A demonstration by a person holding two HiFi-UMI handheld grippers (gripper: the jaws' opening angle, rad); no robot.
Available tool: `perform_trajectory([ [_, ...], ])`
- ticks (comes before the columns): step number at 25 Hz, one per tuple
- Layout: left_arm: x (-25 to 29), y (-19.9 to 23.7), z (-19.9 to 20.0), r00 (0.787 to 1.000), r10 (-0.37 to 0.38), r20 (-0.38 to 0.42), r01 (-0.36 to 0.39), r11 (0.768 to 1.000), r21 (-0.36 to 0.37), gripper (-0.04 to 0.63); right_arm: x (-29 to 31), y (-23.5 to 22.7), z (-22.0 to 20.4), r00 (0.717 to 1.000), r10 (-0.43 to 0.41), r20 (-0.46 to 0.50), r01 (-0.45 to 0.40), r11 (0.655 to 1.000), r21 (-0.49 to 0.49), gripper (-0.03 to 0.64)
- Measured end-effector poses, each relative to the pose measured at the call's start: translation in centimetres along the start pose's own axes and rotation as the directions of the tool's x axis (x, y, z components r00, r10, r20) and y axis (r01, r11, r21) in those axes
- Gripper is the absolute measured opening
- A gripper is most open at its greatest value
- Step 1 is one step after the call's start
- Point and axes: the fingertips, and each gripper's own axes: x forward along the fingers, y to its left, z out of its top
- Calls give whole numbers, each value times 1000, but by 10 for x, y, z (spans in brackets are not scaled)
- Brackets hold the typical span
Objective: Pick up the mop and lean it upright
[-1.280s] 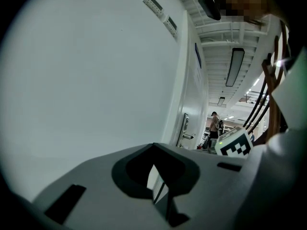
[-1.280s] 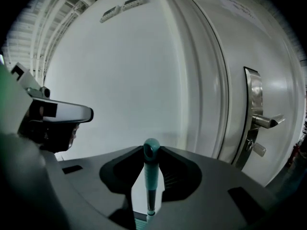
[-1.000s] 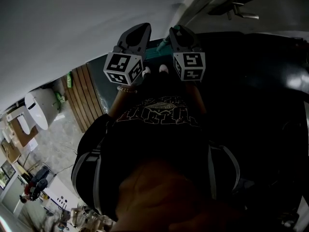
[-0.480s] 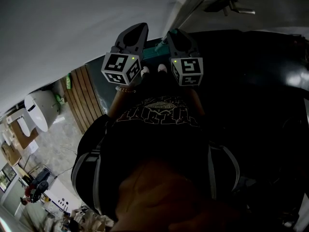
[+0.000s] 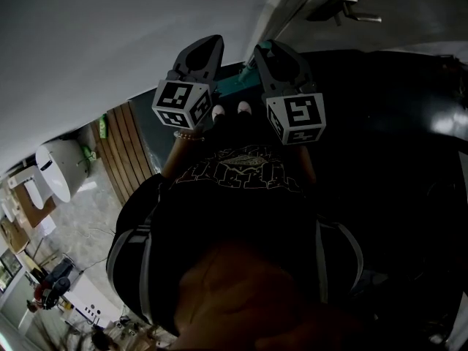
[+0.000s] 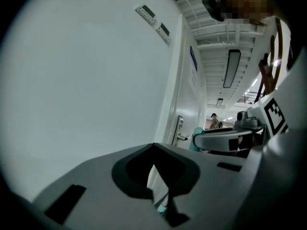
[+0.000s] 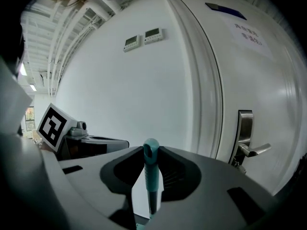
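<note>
Gaping right tongs (image 7: 148, 153) around mop handle (image 7: 151, 174)

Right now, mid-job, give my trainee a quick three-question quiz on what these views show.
1. What stands between the jaws of the right gripper? A: a teal mop handle; B: a broom head; C: nothing.
2. True or false: that handle lies flat on the floor.
3. In the right gripper view, the metal fitting to the right of the handle is a door ____.
Key: 1 A; 2 false, it rises between the jaws; 3 door lever.
</note>
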Motion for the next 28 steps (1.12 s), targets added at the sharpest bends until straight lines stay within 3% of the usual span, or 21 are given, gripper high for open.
perform_trajectory([
  [15,-7,-8,3,1000,-11,28,11,1000,13,37,-9,6,8,999,33,6,-33,999,-10,104],
  [28,-21,-2,4,994,97,45,-97,995,-1,37,-8,16,15,992,123,20,-123,992,-14,104],
])
